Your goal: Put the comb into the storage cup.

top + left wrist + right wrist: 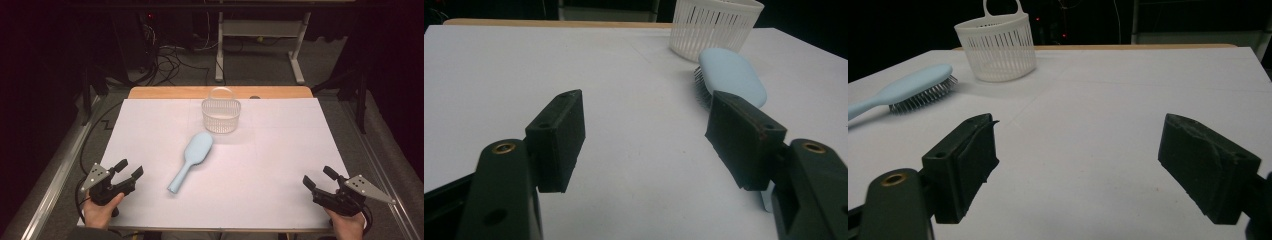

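White table surface spans mid-frame. Basket, white plastic, stands upper centre. Pale-blue hairbrush lies bristles-down at centre, just below the basket. Left gripper, lower left, and right gripper, lower right: both released, holding nothing.

Table (white-covered): hairbrush, basket

You find no text, label, brand, number or sign to read here: the white counter is plain, and the light blue hairbrush and the white basket carry no print.
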Demonstrator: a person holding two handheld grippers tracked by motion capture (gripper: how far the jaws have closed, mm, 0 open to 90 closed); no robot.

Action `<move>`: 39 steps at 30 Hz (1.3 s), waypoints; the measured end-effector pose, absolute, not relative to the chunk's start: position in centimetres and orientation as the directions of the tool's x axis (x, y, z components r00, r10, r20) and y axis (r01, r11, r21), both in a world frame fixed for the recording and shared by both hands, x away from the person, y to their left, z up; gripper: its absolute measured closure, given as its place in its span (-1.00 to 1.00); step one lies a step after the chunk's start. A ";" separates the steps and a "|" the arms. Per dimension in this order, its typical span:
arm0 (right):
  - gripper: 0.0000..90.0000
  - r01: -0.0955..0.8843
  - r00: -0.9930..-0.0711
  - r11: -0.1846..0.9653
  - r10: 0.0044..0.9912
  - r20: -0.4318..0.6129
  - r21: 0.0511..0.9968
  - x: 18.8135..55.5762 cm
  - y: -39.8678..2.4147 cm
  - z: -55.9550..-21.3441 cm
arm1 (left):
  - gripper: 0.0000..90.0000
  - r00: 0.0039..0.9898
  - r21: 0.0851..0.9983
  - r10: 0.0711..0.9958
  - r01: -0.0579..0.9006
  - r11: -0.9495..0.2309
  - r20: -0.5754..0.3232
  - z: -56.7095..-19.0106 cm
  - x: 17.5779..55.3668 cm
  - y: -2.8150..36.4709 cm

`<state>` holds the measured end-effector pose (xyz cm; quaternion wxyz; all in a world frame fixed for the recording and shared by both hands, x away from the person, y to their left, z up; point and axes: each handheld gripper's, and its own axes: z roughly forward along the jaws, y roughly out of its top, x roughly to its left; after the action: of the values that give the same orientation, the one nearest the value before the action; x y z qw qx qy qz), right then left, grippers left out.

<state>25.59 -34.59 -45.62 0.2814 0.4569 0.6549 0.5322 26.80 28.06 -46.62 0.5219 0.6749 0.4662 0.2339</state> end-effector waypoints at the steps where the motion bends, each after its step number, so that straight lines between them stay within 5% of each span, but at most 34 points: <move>1: -0.64 0.297 -0.423 0.014 0.899 0.118 0.955 25.6 -34.6 -45.6 | -0.27 0.456 0.923 0.873 0.385 -0.021 -0.171 -46.6 26.8 28.1; 39: -0.64 0.296 -0.447 0.032 0.888 0.108 0.955 25.6 -34.3 -45.6 | -0.30 0.472 0.917 0.867 0.396 -0.045 -0.162 -46.2 27.1 27.3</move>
<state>25.59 -34.30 -45.56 0.2776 0.4466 0.6627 0.5332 27.12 27.29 -46.25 0.5154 0.6857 0.4605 0.2283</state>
